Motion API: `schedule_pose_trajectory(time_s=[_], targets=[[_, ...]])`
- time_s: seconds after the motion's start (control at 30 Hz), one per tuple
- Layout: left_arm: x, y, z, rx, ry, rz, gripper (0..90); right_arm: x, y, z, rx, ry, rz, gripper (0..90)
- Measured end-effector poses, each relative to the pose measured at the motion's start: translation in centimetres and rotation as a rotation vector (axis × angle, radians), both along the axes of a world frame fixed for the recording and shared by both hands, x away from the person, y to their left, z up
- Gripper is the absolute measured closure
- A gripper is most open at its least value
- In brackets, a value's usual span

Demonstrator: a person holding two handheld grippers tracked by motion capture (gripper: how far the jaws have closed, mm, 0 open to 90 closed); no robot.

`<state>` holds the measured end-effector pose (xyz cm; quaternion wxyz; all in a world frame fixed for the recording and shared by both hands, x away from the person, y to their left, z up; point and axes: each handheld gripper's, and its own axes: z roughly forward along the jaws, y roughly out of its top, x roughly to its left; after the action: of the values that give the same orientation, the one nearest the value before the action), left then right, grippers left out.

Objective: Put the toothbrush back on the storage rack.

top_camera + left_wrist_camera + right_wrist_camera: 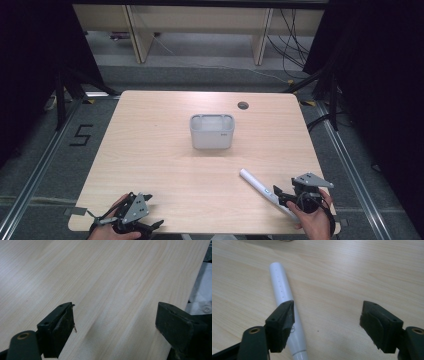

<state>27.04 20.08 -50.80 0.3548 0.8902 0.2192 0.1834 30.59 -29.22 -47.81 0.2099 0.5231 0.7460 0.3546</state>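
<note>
A long white pen-shaped device (261, 189) lies flat on the wooden table (165, 150) near its front right, pointing up-left. In the right gripper view the same white device (284, 300) runs past and partly under the left jaw. My right gripper (284, 196) hovers over the device's near end, held by a hand, jaws wide apart with nothing between them (327, 317). My left gripper (145, 222) rests at the table's front left edge, jaws spread over bare wood (115, 322).
A light grey rectangular bin (212, 131) stands upright at the table's middle, its inside looking empty. A round cable hole (243, 105) sits behind it to the right. Black curtains, cables and wooden furniture legs lie beyond the far edge.
</note>
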Motion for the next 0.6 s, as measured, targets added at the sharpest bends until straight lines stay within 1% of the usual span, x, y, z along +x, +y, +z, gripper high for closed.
schedule_pose_trajectory(time_s=[0.03,0.07,0.1,0.13,0.17,0.2,0.23,0.27,0.3,0.33,0.37,0.4,0.43,0.47,0.5,0.53,0.57,0.6], targets=[[0.0,0.0,0.0,-0.001,-0.001,0.002,14.8,0.2,-0.2,0.0,-0.035,-0.034,0.025,31.2],[0.0,0.0,0.0,-0.001,-0.001,-0.001,14.8,0.0,0.0,0.1,-0.025,-0.036,0.025,37.0],[0.0,0.0,0.0,-0.003,-0.005,-0.004,14.8,0.0,0.0,0.1,-0.025,-0.036,0.025,37.0],[0.0,0.0,0.0,-0.001,-0.002,-0.005,14.8,-0.1,0.2,0.2,-0.024,-0.014,0.051,41.3],[0.0,0.0,0.0,-0.001,-0.002,-0.005,14.8,-0.1,0.2,0.2,-0.024,-0.014,0.051,41.3],[0.0,0.0,0.0,0.000,0.000,0.001,14.8,-0.3,0.6,0.3,-0.015,-0.010,0.056,48.1],[0.0,0.0,0.0,-0.002,-0.003,0.001,14.8,-0.2,0.4,0.4,-0.049,-0.041,0.083,49.7],[0.0,0.0,0.0,-0.007,-0.006,-0.001,14.8,-0.3,0.6,0.5,-0.049,-0.038,0.089,53.4],[0.0,0.0,0.0,-0.007,-0.006,-0.001,14.8,-0.3,0.6,0.5,-0.049,-0.038,0.089,53.4],[0.0,0.0,0.0,-0.005,-0.005,-0.002,14.8,-0.6,0.9,0.7,-0.036,-0.037,0.095,57.2],[0.0,0.0,0.0,-0.006,-0.003,0.000,14.8,-0.6,0.9,0.8,-0.042,-0.048,0.109,59.5],[0.0,0.0,0.0,-0.006,-0.003,0.000,14.8,-0.8,1.2,0.8,-0.031,-0.033,0.102,61.6],[0.0,0.0,0.0,0.000,-0.003,0.001,14.8,-0.8,1.2,0.8,-0.031,-0.033,0.102,61.6],[0.0,0.0,0.0,-0.005,-0.006,-0.001,14.8,-0.7,1.1,0.9,-0.060,-0.051,0.135,64.1],[0.0,0.0,0.0,0.007,-0.010,-0.005,14.8,-0.7,1.2,0.9,-0.064,-0.052,0.149,66.9],[-0.1,0.0,0.0,-0.005,-0.005,-0.001,14.8,-0.8,1.3,0.9,-0.063,-0.045,0.157,68.4],[0.0,0.0,0.0,-0.005,-0.004,-0.001,14.8,-1.0,1.6,0.8,-0.057,-0.030,0.168,70.5],[0.0,0.0,0.1,-0.003,-0.004,0.001,14.8,-1.0,1.7,0.8,-0.066,-0.022,0.205,72.0]])
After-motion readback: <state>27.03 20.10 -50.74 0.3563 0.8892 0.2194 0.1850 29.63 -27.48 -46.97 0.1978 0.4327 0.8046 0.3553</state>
